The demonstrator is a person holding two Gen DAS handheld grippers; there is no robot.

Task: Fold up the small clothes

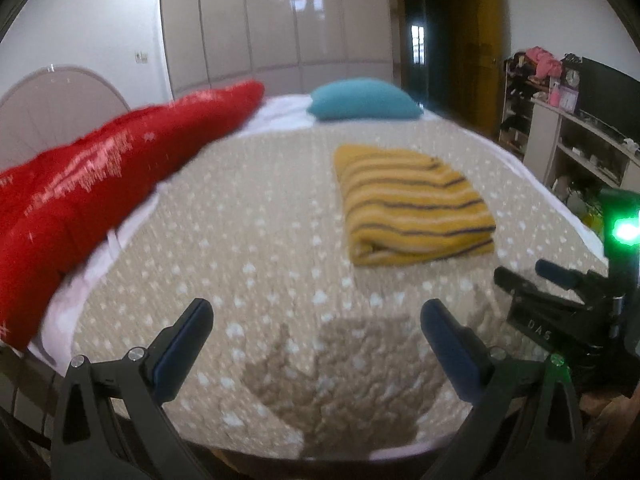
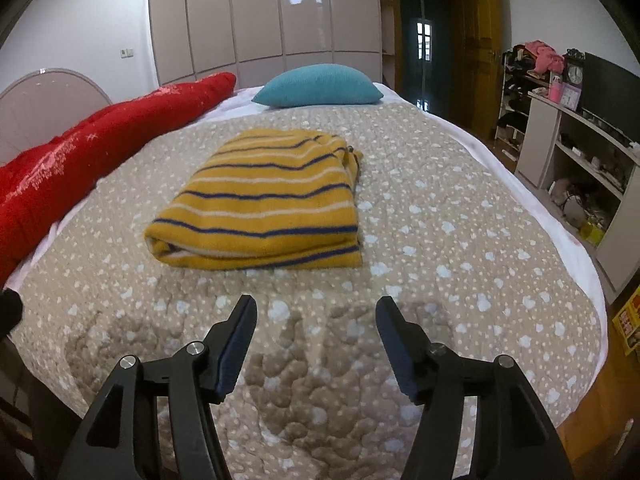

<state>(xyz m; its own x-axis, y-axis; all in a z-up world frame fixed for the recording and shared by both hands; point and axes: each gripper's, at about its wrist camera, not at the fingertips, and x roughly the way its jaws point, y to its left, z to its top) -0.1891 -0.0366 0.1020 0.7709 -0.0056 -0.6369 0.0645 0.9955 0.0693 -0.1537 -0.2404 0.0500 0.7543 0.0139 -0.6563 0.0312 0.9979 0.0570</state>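
A yellow garment with dark blue and white stripes point(image 2: 264, 204) lies folded into a flat rectangle on the beige spotted bedspread point(image 2: 460, 240). It also shows in the left wrist view point(image 1: 412, 204), ahead and to the right. My left gripper point(image 1: 316, 312) is open and empty above the near part of the bed. My right gripper point(image 2: 316, 308) is open and empty, just short of the garment's near edge. The right gripper also shows at the right edge of the left wrist view point(image 1: 532, 276).
A long red patterned blanket point(image 2: 80, 152) lies along the bed's left side. A teal pillow point(image 2: 320, 86) sits at the far end. White shelves point(image 2: 580, 168) with clutter stand to the right, and a wardrobe point(image 2: 260, 12) stands behind the bed.
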